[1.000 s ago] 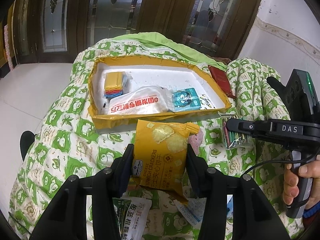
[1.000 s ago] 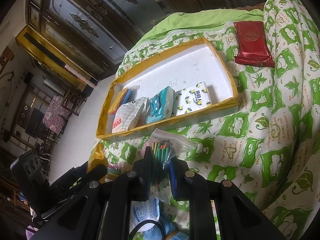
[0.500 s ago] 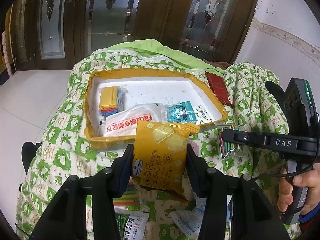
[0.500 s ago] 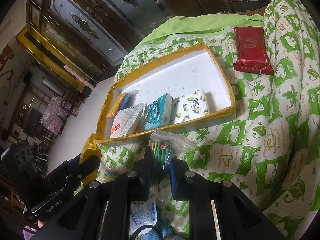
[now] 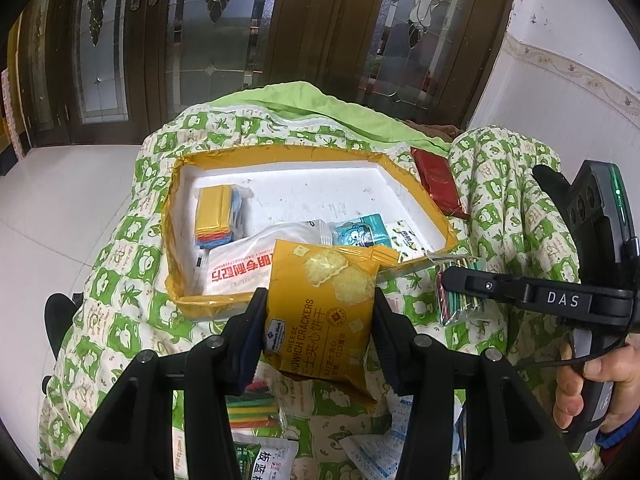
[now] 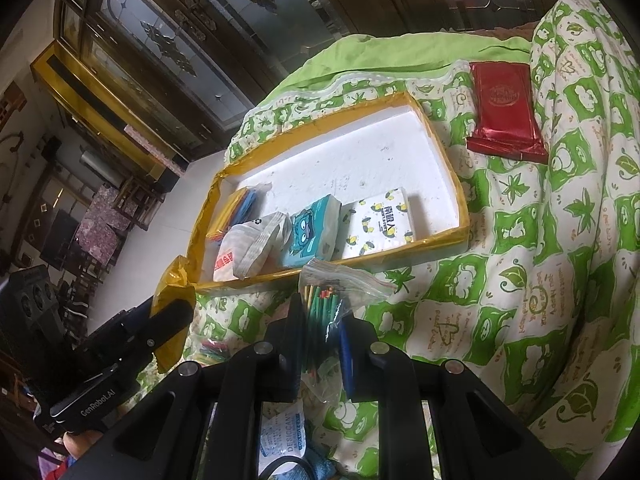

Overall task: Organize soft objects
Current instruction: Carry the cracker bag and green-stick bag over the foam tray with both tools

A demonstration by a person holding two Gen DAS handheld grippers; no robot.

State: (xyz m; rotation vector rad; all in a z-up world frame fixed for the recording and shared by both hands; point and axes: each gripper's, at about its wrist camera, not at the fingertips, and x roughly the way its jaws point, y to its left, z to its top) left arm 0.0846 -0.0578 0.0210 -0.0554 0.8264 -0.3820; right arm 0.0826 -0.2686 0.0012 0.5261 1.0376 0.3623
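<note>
Both tools are loaded above the quilted bed: the left tool (image 5: 320, 312) is clamped on a yellow cracker packet (image 5: 322, 304), the right tool (image 6: 320, 332) on a clear bag of coloured sticks (image 6: 326, 304) — both just short of the yellow-rimmed tray's (image 6: 460, 200) near edge. Four packs already lie inside; a red packet (image 6: 504, 114) and sachets remain outside.
</note>
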